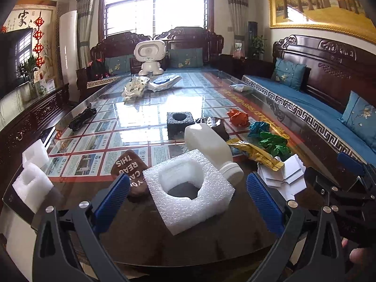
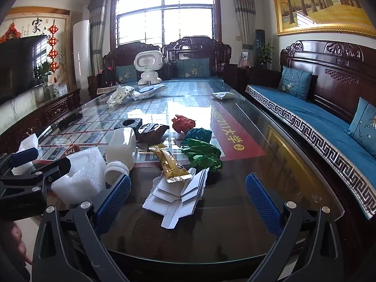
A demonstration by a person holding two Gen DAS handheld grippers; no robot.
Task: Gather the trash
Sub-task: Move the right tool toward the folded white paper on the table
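Note:
Trash lies on a glass-topped table (image 1: 145, 122). In the left wrist view my left gripper (image 1: 188, 192) is open, its blue fingers either side of a white foam block (image 1: 188, 195) with a round hole. Behind it lies a white plastic bottle (image 1: 209, 145). In the right wrist view my right gripper (image 2: 188, 195) is open around folded white paper (image 2: 178, 197). A gold wrapper (image 2: 169, 164), green crumpled paper (image 2: 202, 152), teal paper (image 2: 198, 134) and red paper (image 2: 183, 123) lie beyond it.
A black foam block (image 1: 179, 122), a brown "THIS" piece (image 1: 131, 169) and two white foam pieces (image 1: 33, 178) lie on the table. A white robot toy (image 1: 149, 56) and bags stand at the far end. A blue-cushioned wooden sofa (image 2: 317, 117) runs along the right.

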